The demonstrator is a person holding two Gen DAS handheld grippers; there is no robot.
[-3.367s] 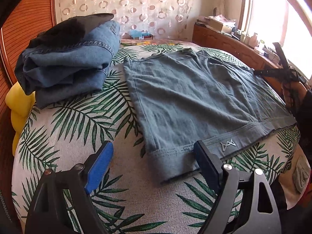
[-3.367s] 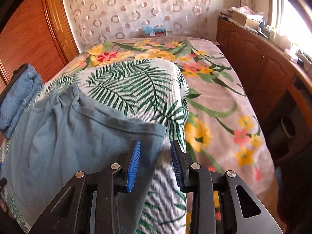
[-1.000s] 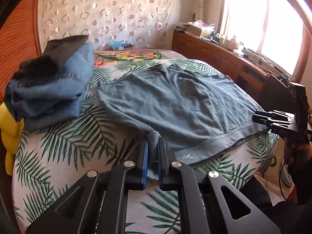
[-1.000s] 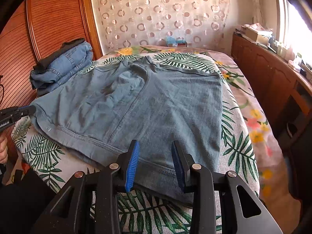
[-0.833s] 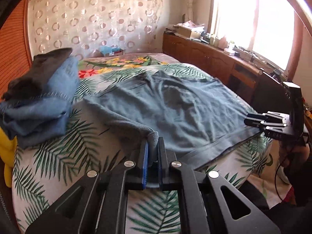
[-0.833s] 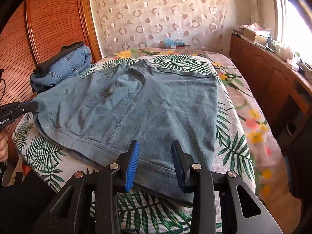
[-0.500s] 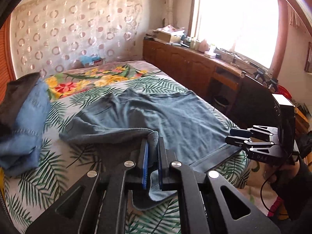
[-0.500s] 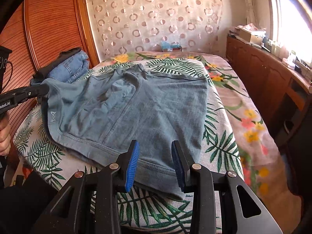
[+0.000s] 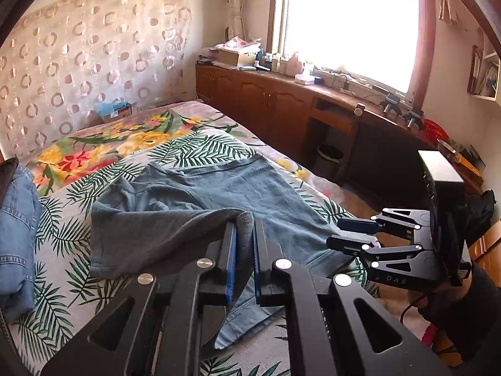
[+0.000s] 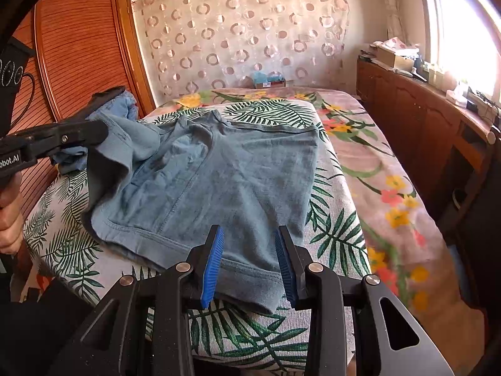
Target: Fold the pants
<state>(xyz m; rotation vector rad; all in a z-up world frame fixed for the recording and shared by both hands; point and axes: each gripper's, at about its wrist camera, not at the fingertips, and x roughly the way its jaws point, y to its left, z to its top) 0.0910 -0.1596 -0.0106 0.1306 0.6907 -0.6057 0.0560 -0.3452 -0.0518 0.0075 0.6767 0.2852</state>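
Blue-grey short pants lie spread on the palm-leaf bed cover. My left gripper is shut on a corner of the pants and holds it lifted above the bed, so that side folds over the rest; it also shows in the right wrist view. My right gripper is open just above the near hem, with nothing in it. It also shows in the left wrist view, at the bed's right edge.
A stack of folded jeans sits at the bed's left side by the wooden headboard. A floral blanket covers the far and right part. A wooden cabinet runs under the window.
My left gripper has closed on the pants' corner, lifted it and carried it up and to the right, peeling that side off the bed. My right gripper has stayed open near the hem.
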